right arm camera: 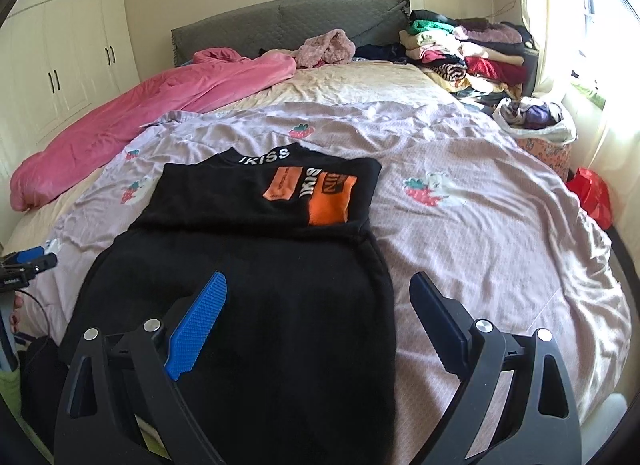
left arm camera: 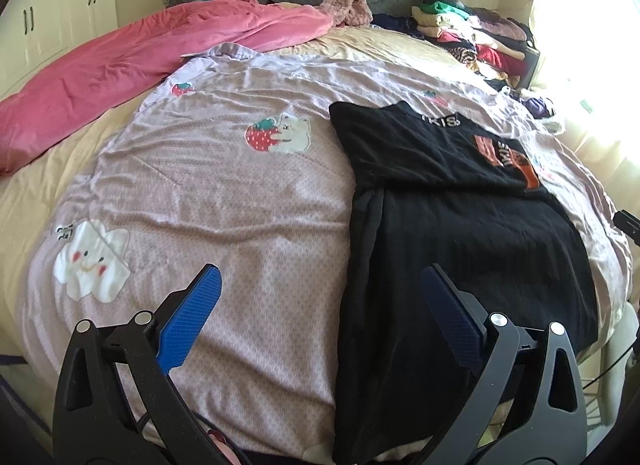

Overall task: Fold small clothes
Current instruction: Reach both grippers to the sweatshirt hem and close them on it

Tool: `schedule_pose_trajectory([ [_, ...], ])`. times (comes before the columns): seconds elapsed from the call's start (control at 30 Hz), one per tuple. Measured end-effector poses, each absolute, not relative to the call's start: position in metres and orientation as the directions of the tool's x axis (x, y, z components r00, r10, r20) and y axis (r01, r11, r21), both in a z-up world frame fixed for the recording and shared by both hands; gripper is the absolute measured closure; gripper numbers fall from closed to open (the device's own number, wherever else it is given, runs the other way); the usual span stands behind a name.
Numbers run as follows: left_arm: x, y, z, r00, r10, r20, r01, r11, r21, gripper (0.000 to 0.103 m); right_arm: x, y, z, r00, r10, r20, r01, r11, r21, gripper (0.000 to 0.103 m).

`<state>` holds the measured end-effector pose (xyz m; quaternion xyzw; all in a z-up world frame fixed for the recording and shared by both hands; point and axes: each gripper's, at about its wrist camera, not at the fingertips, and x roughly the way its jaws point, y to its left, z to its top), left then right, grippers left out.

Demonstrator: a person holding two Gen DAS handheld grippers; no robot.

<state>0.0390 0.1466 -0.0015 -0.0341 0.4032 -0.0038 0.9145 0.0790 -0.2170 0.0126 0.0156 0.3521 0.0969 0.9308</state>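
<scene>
Ridged blue jaws gape above soft black top [right arm camera: 256, 285] on wrinkled quilt [right arm camera: 480, 233].

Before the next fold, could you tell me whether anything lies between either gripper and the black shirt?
Nothing visible does. The black shirt lies flat on the pink sheet, bare on top. The right gripper hangs open right over its near end, and the left gripper is open over its left edge.

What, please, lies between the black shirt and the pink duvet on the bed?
Only the lilac strawberry-print sheet separates the black shirt from the pink duvet; the left wrist view shows the same.
</scene>
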Motion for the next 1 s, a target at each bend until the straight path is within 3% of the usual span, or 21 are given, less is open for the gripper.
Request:
schedule_pose_trajectory([
  [0.4,0.011,0.130,-0.027,0.623,-0.059,-0.780,0.029,0.998,-0.052,0.009,0.055,-0.217,-0.006,0.700,0.194,-0.687,-0.181,0.979,0.091,0.011],
  [0.87,-0.008,0.123,-0.063,0.527,-0.128,-0.840,0.044,0.991,-0.124,0.009,0.028,-0.250,-0.039,0.650,0.157,-0.743,-0.123,0.987,0.101,0.011],
  [1.0,-0.012,0.122,-0.068,0.516,-0.116,-0.848,0.029,0.993,-0.119,0.014,0.019,-0.258,-0.048,0.626,0.157,-0.764,-0.124,0.987,0.101,0.012],
])
